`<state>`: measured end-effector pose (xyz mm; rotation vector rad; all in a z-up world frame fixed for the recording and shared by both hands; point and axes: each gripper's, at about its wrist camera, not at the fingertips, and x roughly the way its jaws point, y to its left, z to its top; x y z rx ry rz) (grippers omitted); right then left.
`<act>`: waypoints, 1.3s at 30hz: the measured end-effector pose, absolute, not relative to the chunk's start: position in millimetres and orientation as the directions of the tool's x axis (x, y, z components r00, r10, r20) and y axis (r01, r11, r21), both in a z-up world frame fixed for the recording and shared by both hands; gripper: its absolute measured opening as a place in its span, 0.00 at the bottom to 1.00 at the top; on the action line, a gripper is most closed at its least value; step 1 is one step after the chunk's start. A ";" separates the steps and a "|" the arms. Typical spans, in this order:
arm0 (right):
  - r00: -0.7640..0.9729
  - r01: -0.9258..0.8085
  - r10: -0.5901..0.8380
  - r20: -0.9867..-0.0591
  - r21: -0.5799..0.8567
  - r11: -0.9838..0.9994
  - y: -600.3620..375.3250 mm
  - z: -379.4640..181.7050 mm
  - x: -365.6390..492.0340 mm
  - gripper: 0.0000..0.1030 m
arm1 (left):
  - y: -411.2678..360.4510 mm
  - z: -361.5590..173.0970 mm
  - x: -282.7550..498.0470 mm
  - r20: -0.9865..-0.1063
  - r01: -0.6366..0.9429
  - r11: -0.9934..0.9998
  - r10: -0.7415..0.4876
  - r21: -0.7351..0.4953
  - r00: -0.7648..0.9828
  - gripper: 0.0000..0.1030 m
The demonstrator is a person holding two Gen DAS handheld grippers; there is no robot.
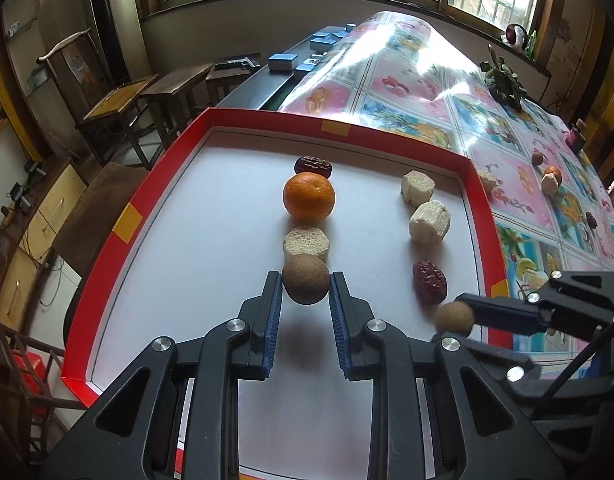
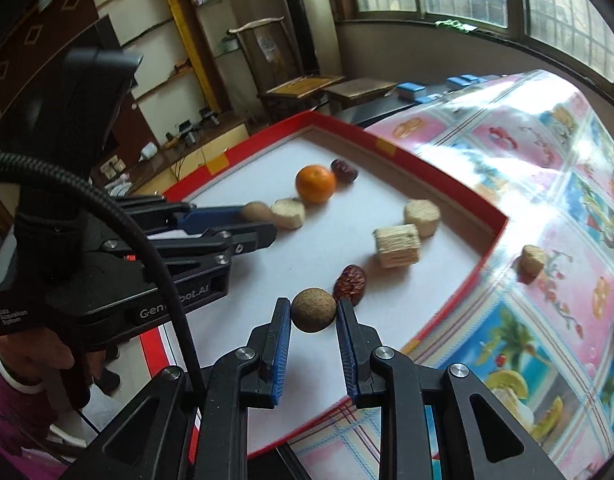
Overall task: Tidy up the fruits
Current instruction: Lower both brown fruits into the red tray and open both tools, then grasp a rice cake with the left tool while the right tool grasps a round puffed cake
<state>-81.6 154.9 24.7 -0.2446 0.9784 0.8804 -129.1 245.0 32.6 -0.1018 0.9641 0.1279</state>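
Note:
A red-rimmed white tray (image 1: 127, 220) holds two rows of fruit. The left row has a red date (image 1: 313, 166), an orange (image 1: 309, 196), a pale cut chunk (image 1: 306, 243) and a brown round fruit (image 1: 306, 279). My left gripper (image 1: 306, 286) is shut on that brown fruit, just above the tray. The right row has two pale chunks (image 1: 417, 187) (image 1: 429, 222) and a red date (image 1: 429, 282). My right gripper (image 2: 313, 312) is shut on a second brown round fruit (image 2: 313, 310), next to that date (image 2: 350, 282).
More fruit lies outside the tray on the flowered tablecloth (image 1: 427, 80): a pale chunk (image 2: 531, 262), and several small pieces (image 1: 551, 178) at the right. A plant (image 1: 503, 80) stands at the far right. Wooden chairs (image 1: 119, 108) stand left of the table.

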 end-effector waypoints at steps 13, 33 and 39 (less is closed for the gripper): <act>0.269 -0.745 0.480 -0.835 0.135 0.654 170.5 5.4 -74.1 0.21 | 248.4 25.8 -126.2 -0.830 -0.232 0.973 0.118 -0.014 0.546 0.55; 0.454 -0.576 0.475 -0.753 0.158 0.802 49.6 61.3 -75.0 0.31 | 171.8 74.6 -115.0 -0.750 -0.143 0.990 0.087 -0.011 0.656 0.59; 0.520 -0.482 0.414 -0.747 0.144 0.864 0.0 65.9 -73.5 0.40 | 132.1 75.4 -98.7 -0.754 -0.074 0.997 0.034 -0.019 0.656 0.59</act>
